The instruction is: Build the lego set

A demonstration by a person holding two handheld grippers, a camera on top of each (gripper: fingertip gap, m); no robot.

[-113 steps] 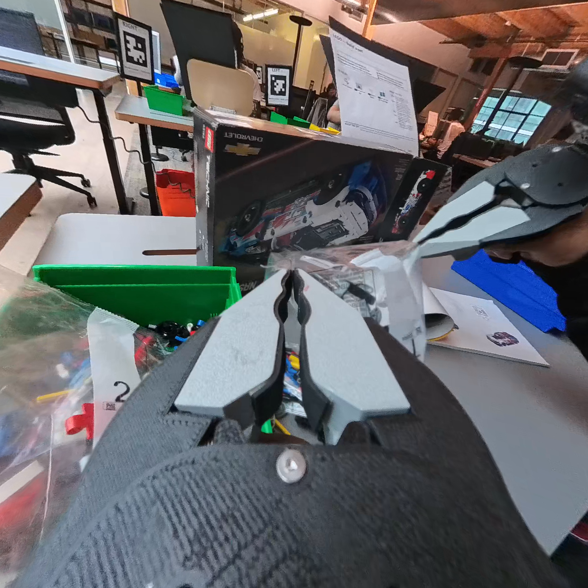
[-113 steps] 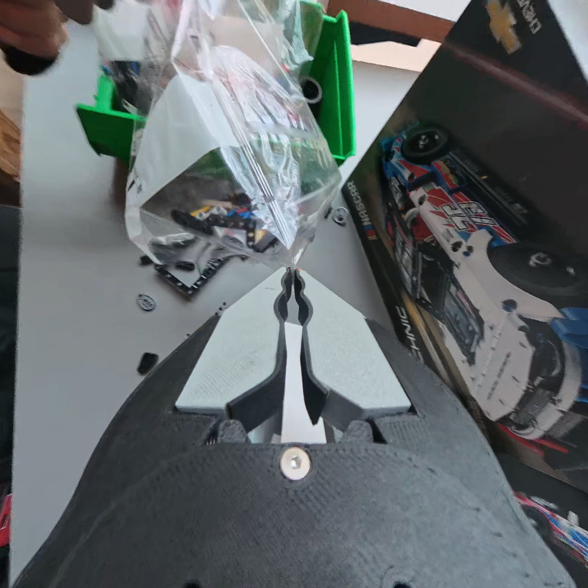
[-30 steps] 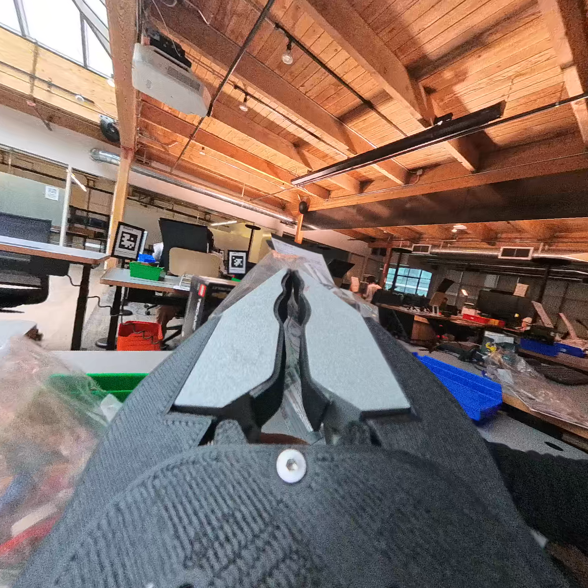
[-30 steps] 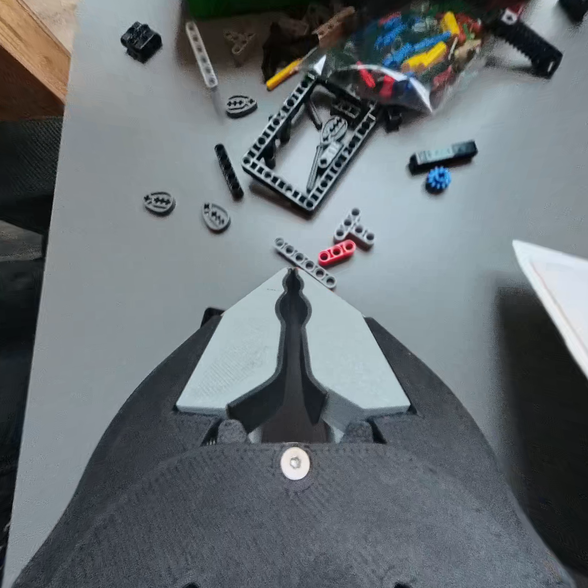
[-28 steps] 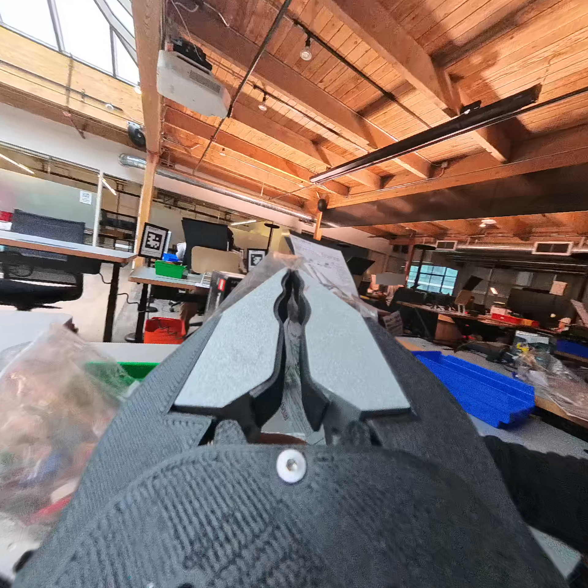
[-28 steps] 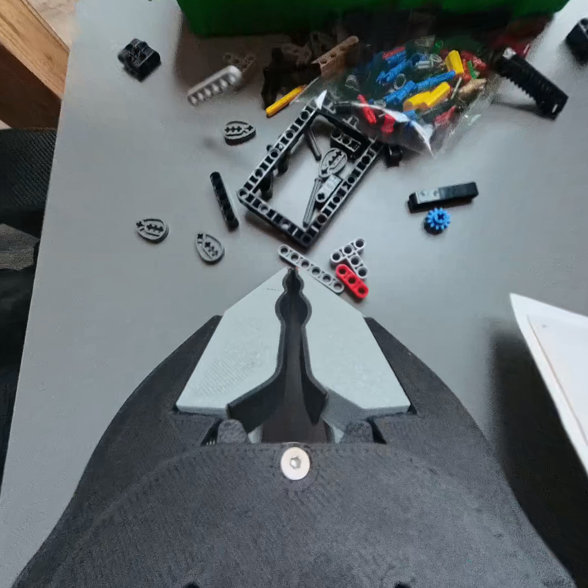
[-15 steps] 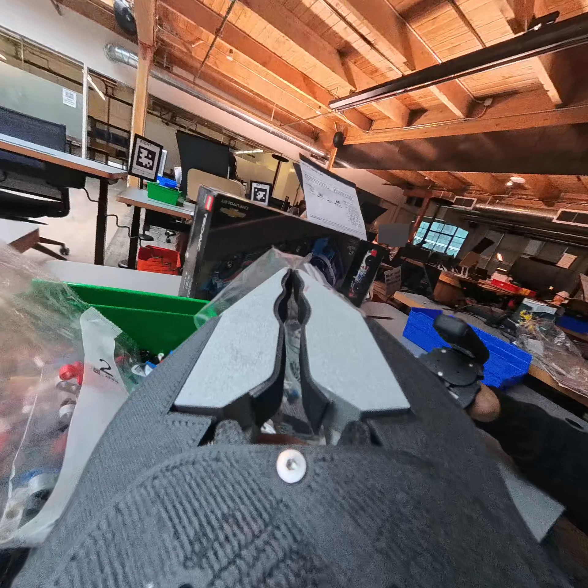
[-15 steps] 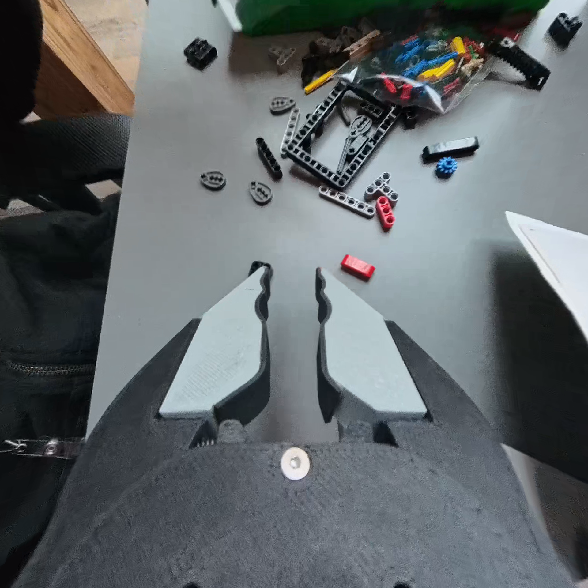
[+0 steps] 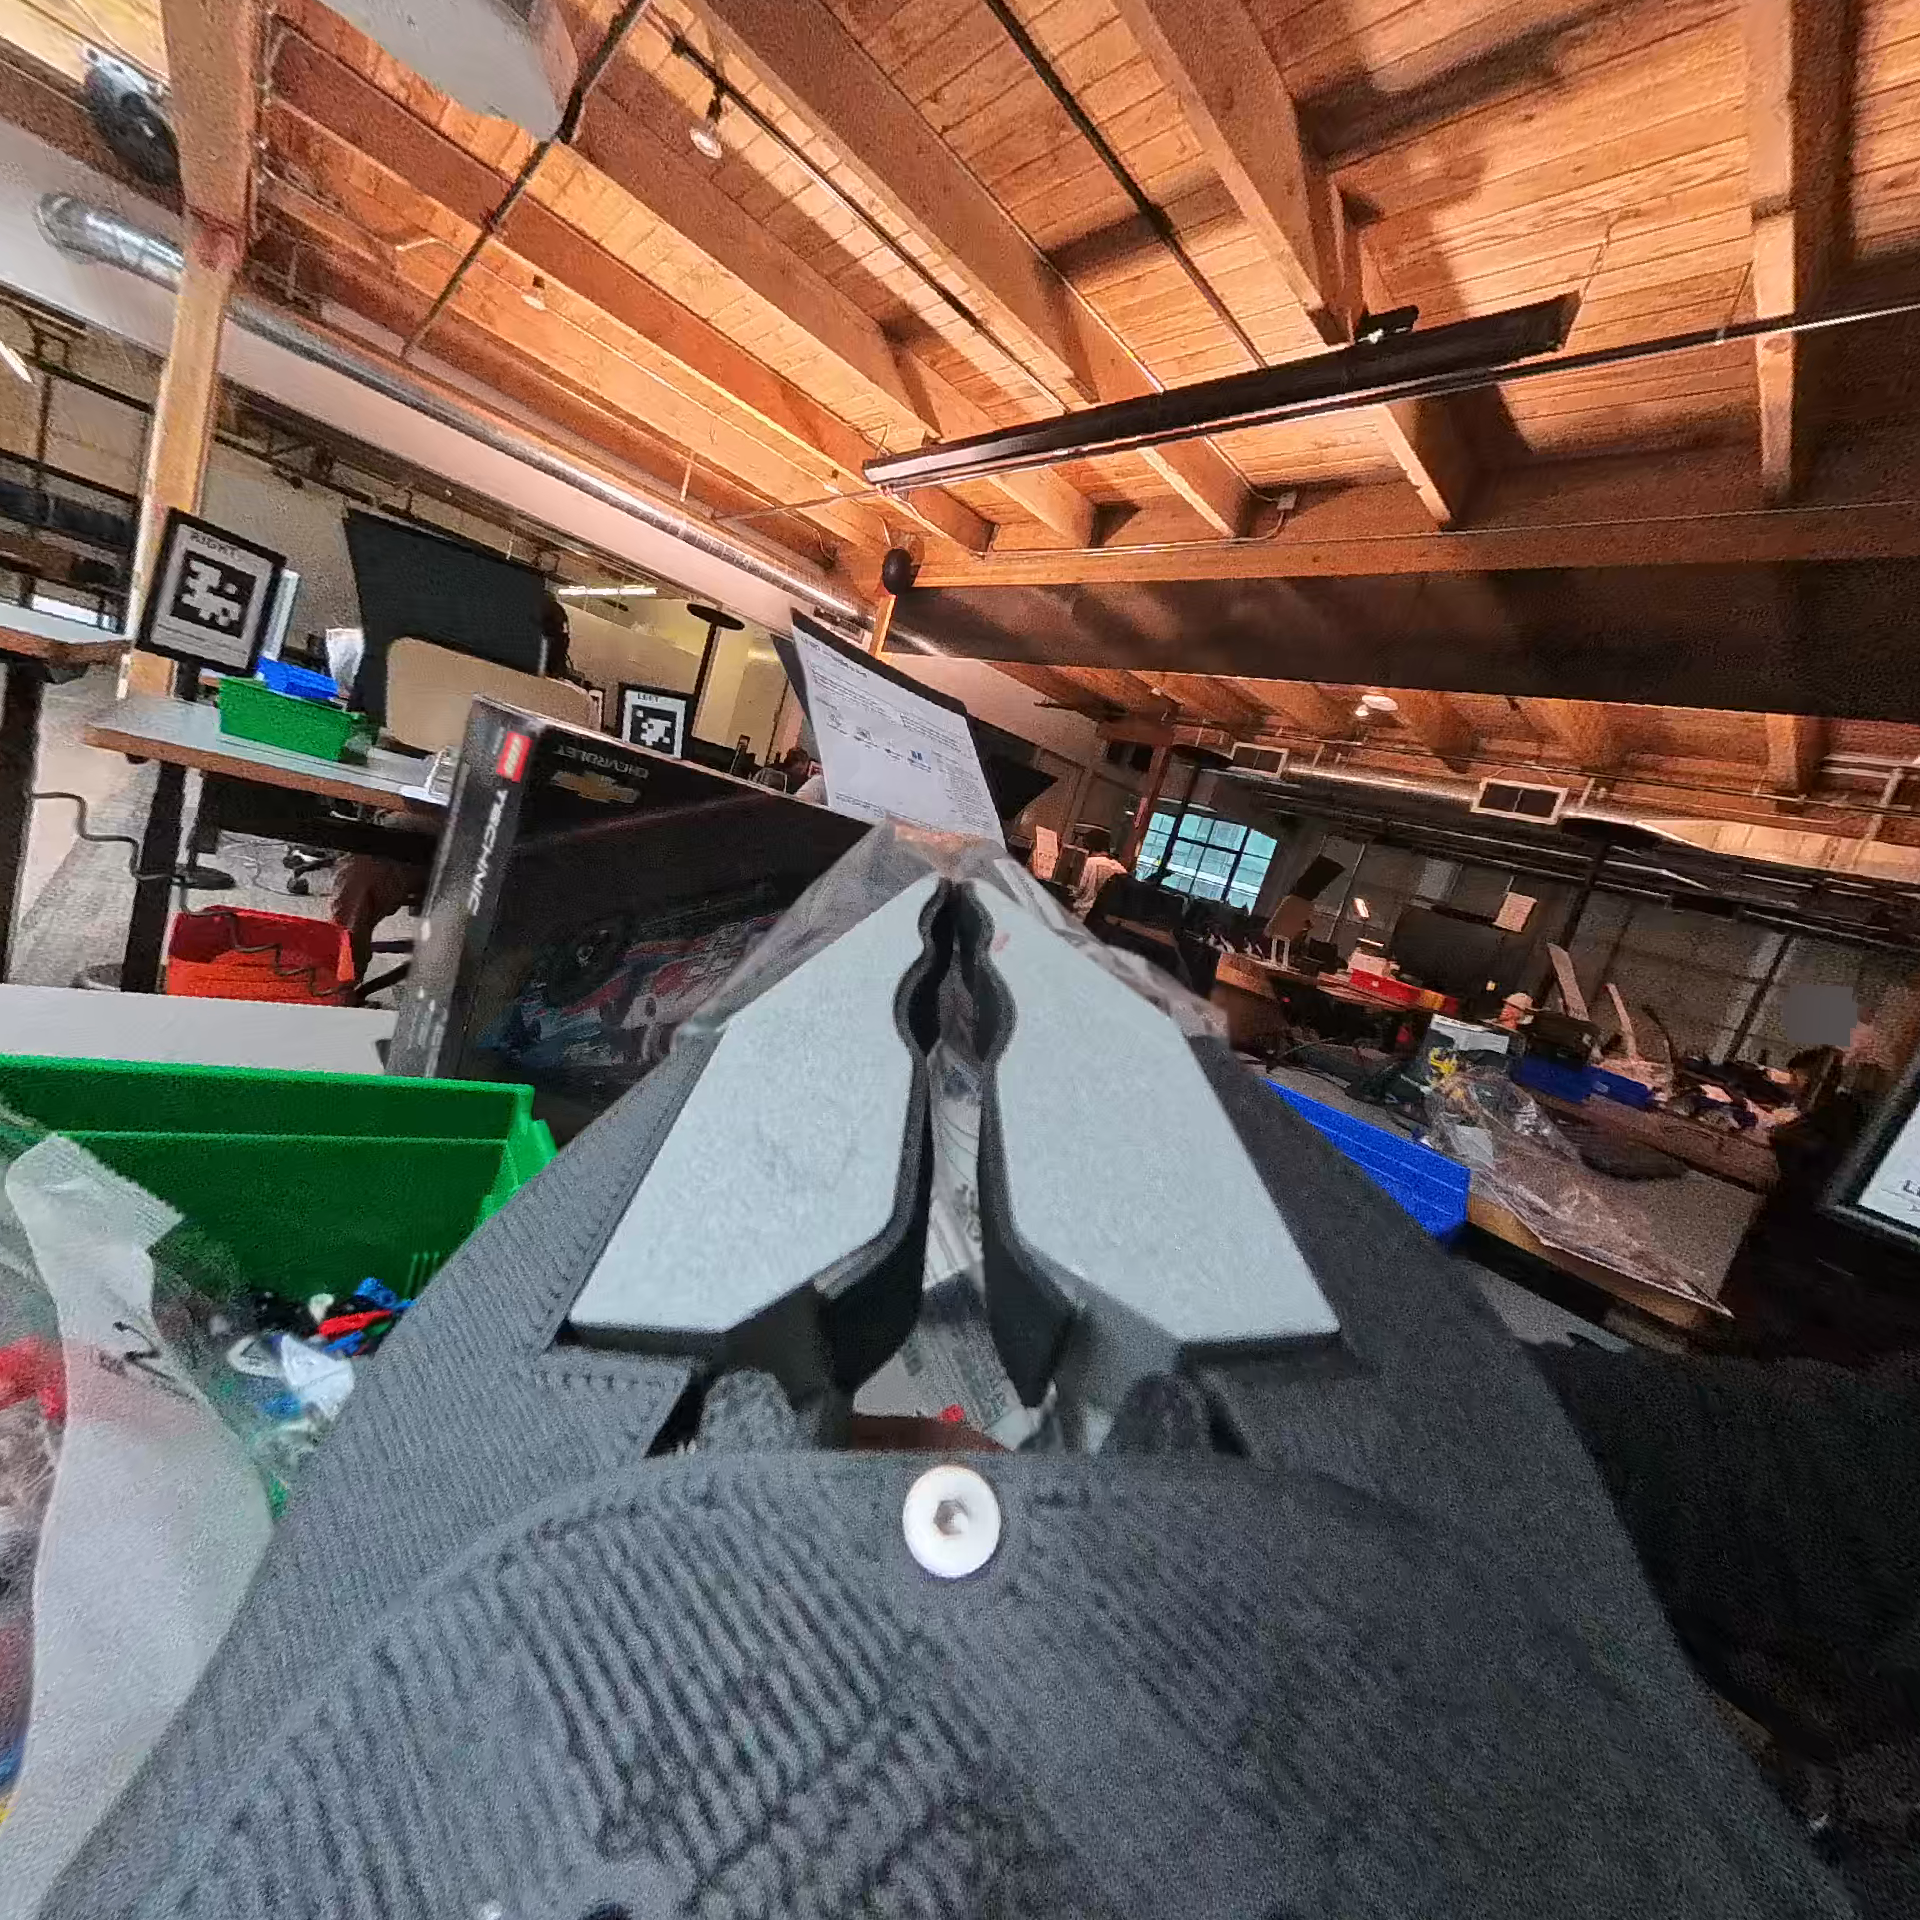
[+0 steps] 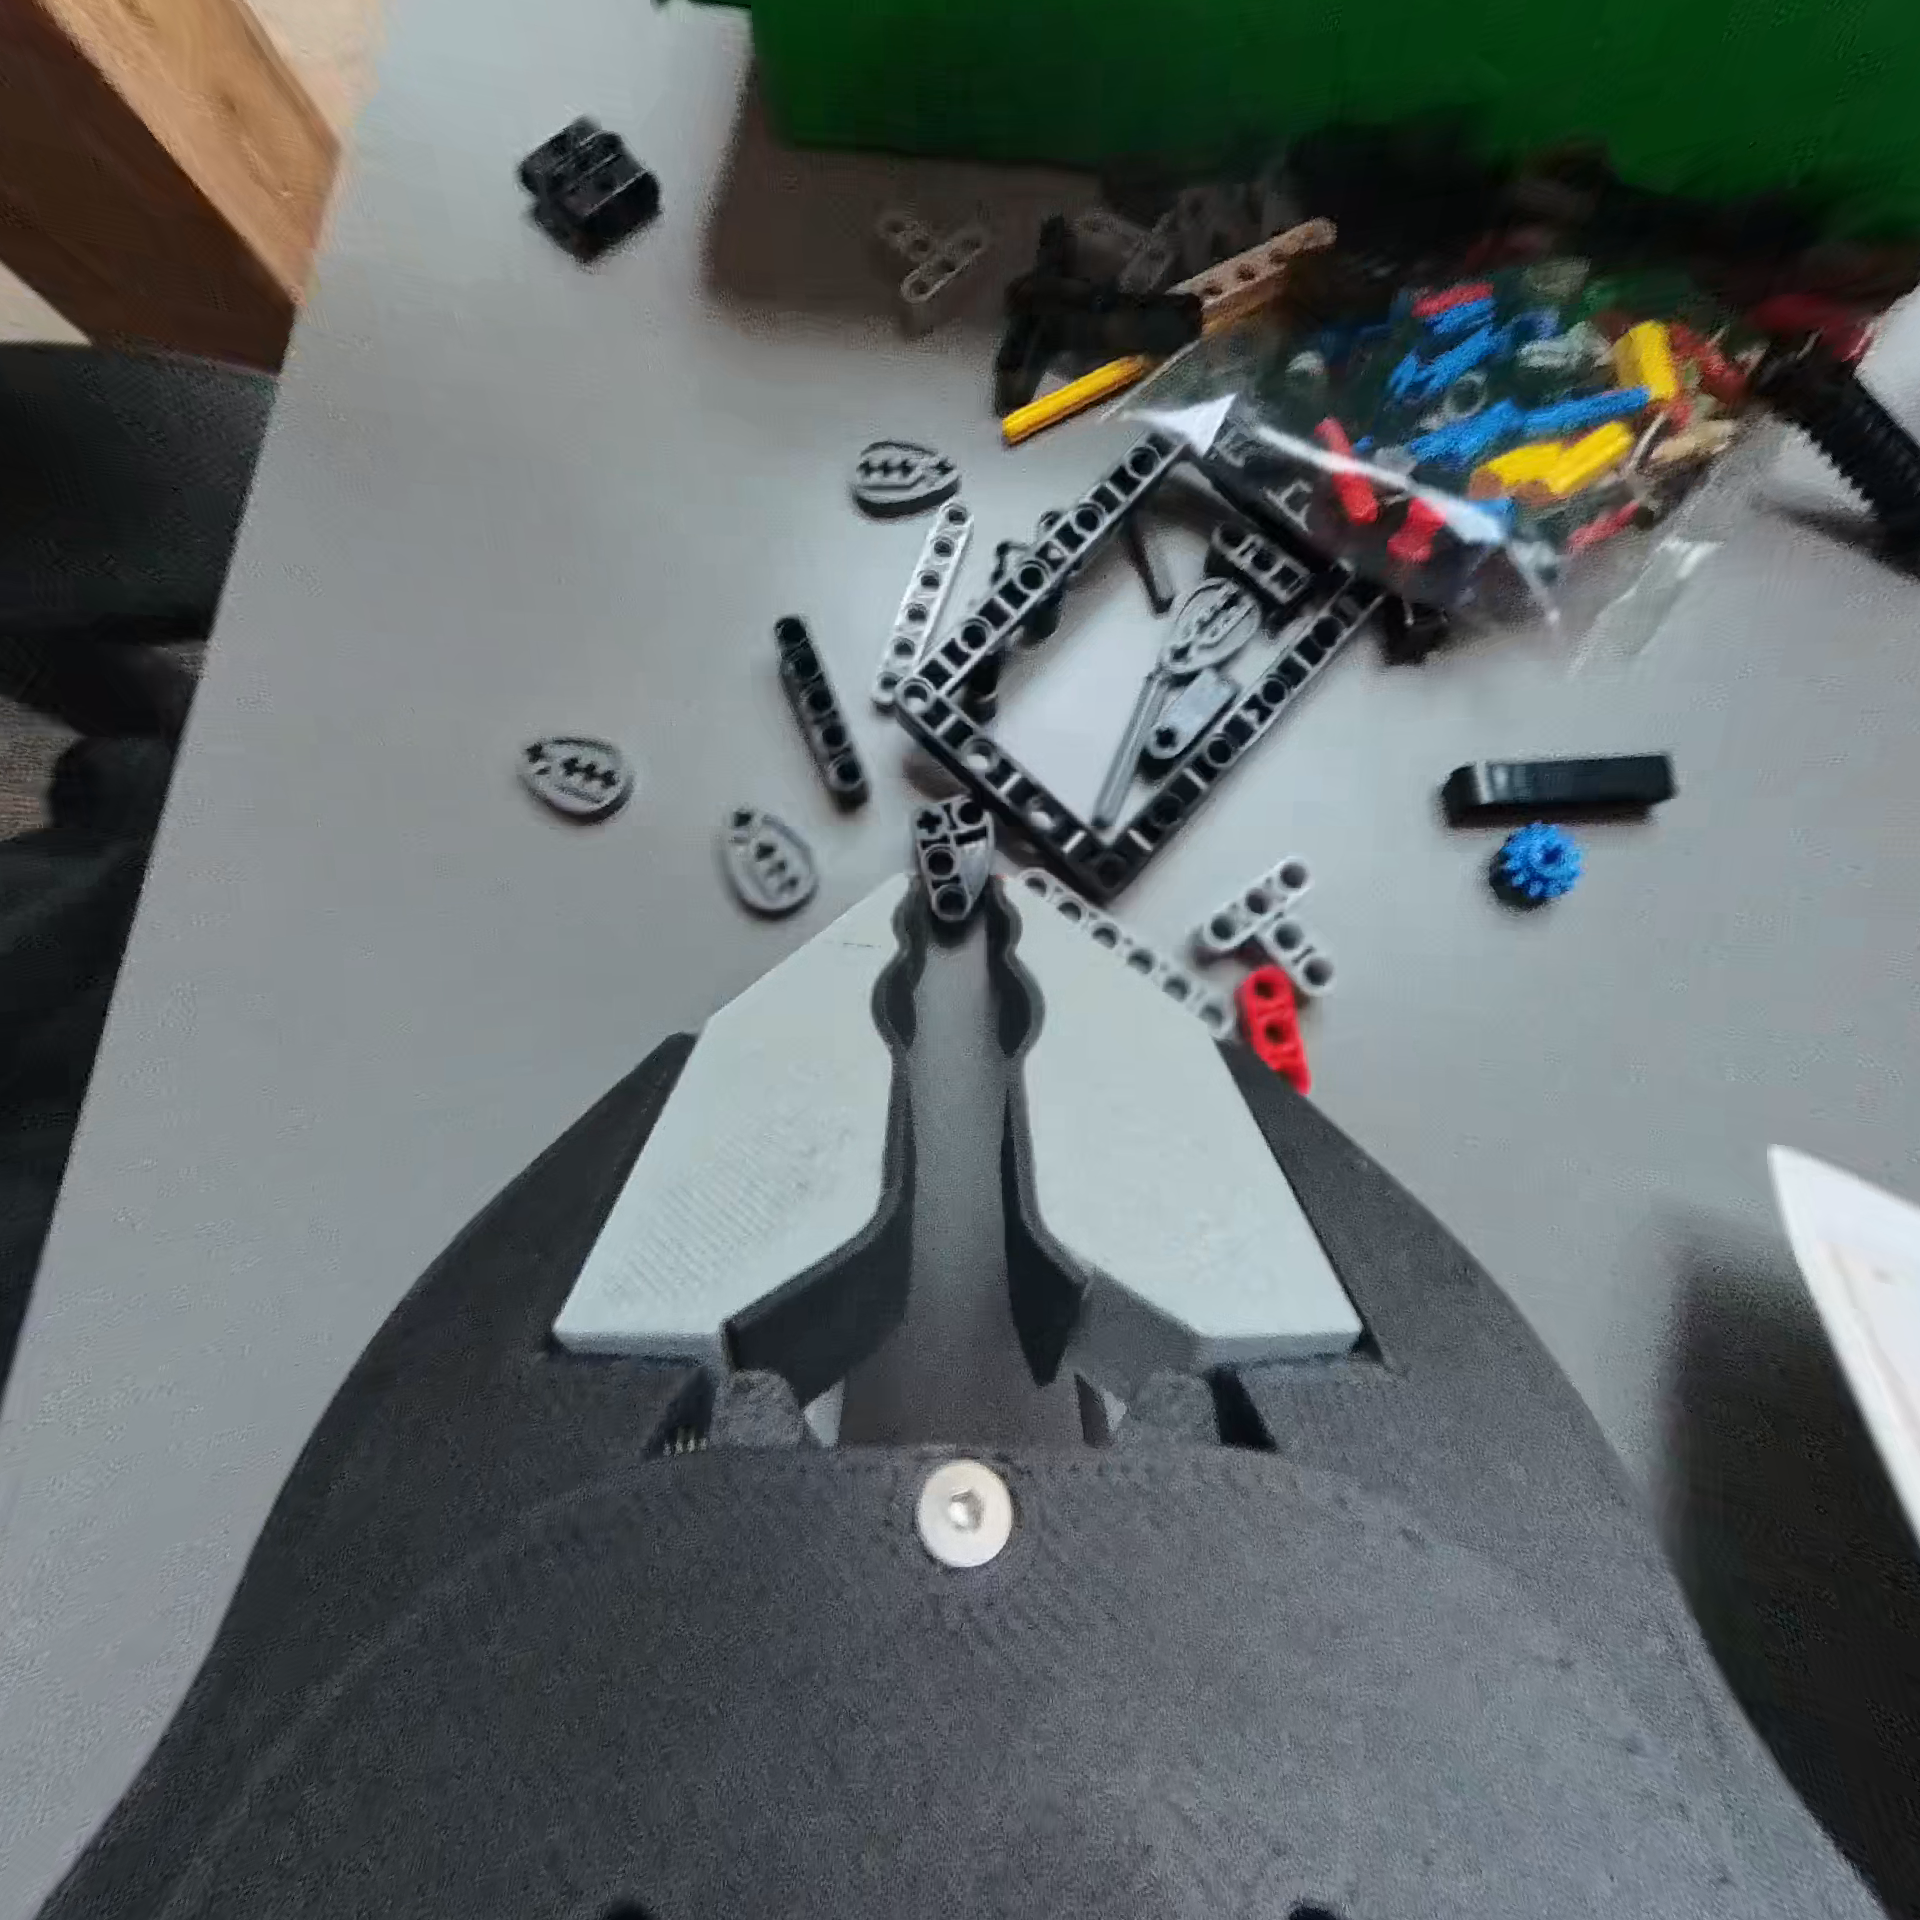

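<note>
So rn the right gripper [image 10: 954,902] has a small dark grey lego piece [image 10: 952,858] pinched at the very tips, jaws closed on its near end. The piece sticks straight out past the fingertips, long axis basically in line w/ the gripper, pointing at the near corner of the black rectangular frame [image 10: 1127,665] on the grey table [image 10: 416,935]. It looks lifted rather than lying flat, but I can't say for sure. Piece is stubby, tapered, w/ round pin holes along it plus a cross-shaped hole at the far end, pic is a bit blurry tho.

That's the relation that matters imo: the frame sits dead ahead and just a touch right of the held piece, near but not touching as far as I can tell, long sides running diagonally away to the right. Right side is obv the closer one.

Left gripper [image 9: 951,899] is pressed together on a clear plastic bag [image 9: 951,1174], film runs up between the jaws and bunches past the tips. It's up high, facing the lego box [image 9: 582,914] and green bin [image 9: 260,1153], not near the frame.

Loose bits around: grey oval pieces [image 10: 575,777], a grey beam [image 10: 925,603], red piece [image 10: 1273,1023], blue gear [image 10: 1538,864], a parts bag [image 10: 1455,447]
</note>
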